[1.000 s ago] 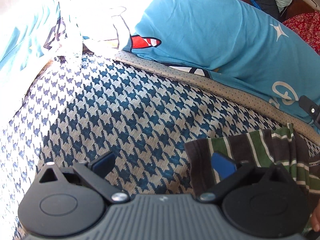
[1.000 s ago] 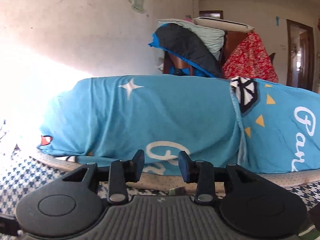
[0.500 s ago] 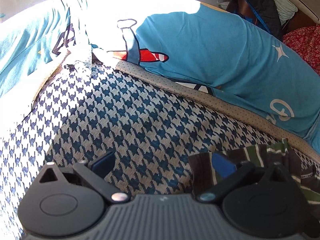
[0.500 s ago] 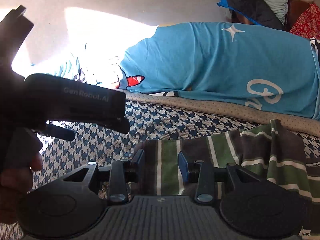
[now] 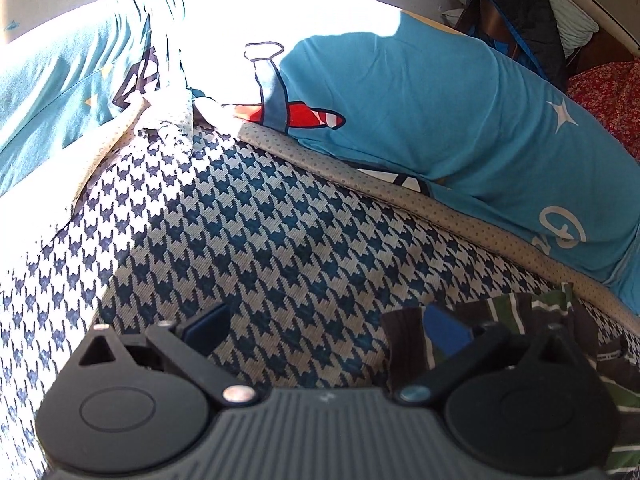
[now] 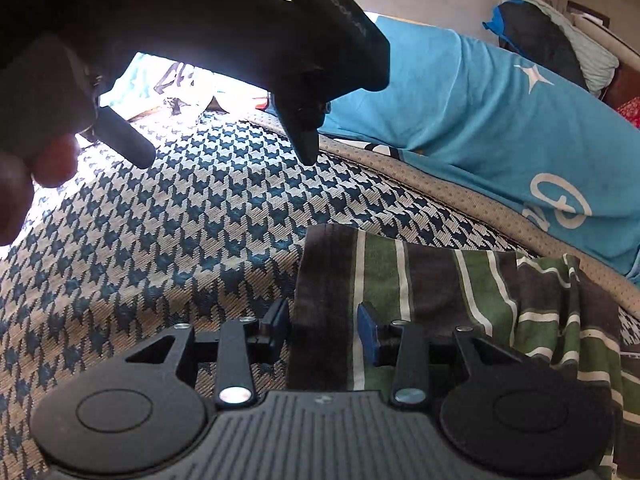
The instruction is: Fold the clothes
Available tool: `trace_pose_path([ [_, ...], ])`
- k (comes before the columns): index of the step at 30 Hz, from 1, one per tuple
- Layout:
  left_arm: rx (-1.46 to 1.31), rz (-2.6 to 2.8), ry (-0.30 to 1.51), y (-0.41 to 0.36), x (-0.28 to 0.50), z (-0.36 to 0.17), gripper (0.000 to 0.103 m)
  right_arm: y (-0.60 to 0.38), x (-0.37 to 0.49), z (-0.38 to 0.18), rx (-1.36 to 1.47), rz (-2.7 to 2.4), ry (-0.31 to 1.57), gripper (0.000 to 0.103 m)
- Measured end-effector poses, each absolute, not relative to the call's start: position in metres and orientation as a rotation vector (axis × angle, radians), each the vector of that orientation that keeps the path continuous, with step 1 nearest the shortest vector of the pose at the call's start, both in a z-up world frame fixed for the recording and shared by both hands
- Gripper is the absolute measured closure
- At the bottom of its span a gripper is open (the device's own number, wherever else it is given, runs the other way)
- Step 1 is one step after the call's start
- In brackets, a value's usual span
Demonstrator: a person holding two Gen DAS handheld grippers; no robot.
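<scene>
A brown, green and white striped garment (image 6: pixel 460 292) lies bunched on the houndstooth bedcover (image 6: pixel 180 248). My right gripper (image 6: pixel 322 332) hangs low over the garment's dark left edge. Its jaws are partly apart, and the edge runs through the gap without the pads pressing on it. My left gripper (image 5: pixel 326 328) is wide open just above the bedcover, with its right finger (image 5: pixel 444 332) over the garment's corner (image 5: pixel 404 328). In the right wrist view the left gripper (image 6: pixel 224 156) looms at the top left, held by a hand (image 6: pixel 40 168).
A long blue printed pillow (image 5: pixel 440 120) lies along the far side, on a beige dotted border strip (image 5: pixel 360 184). More blue bedding (image 5: pixel 60 92) sits at the left in bright sunlight. Dark and red clothes (image 5: pixel 532 12) are piled at the back right.
My right gripper swung down and left, from facing the blue pillow to hovering over the striped garment's edge. The left gripper rose slightly and stayed open.
</scene>
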State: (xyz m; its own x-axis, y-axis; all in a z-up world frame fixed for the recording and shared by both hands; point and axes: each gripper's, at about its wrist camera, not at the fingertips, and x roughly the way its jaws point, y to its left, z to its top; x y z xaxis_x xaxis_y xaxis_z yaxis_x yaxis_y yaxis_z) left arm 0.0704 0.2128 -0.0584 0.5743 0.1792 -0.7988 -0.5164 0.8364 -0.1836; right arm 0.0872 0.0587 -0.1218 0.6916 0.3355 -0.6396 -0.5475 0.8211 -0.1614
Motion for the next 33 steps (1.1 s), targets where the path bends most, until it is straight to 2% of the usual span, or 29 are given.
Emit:
trace_pose_path([
  [2,-0.433,0.42,0.869,0.213,0.069,-0.058,0.0,0.057,0.09,-0.123,-0.33,0.489,0.638,0.07],
  [6,-0.424,0.425,0.859,0.215,0.065,-0.055,0.0,0.056,0.096,-0.126,-0.302,0.434,0.631,0.095],
  [9,-0.411,0.443,0.842,0.218,0.062,-0.051,0.0,0.053,0.101,-0.126,-0.251,0.417,0.629,0.096],
  [20,-0.298,0.535,0.764,0.229,0.054,-0.034,0.0,0.066,0.118,-0.103,0.206,0.55,0.628,0.096],
  [27,-0.247,0.549,0.757,0.229,0.054,-0.032,0.0,0.095,0.122,-0.11,0.272,0.62,0.634,0.095],
  [31,-0.267,0.541,0.764,0.227,0.055,-0.033,0.0,0.089,0.122,-0.113,0.267,0.622,0.679,0.086],
  [33,-0.269,0.539,0.761,0.225,0.054,-0.033,0.0,0.081,0.12,-0.11,0.273,0.609,0.673,0.073],
])
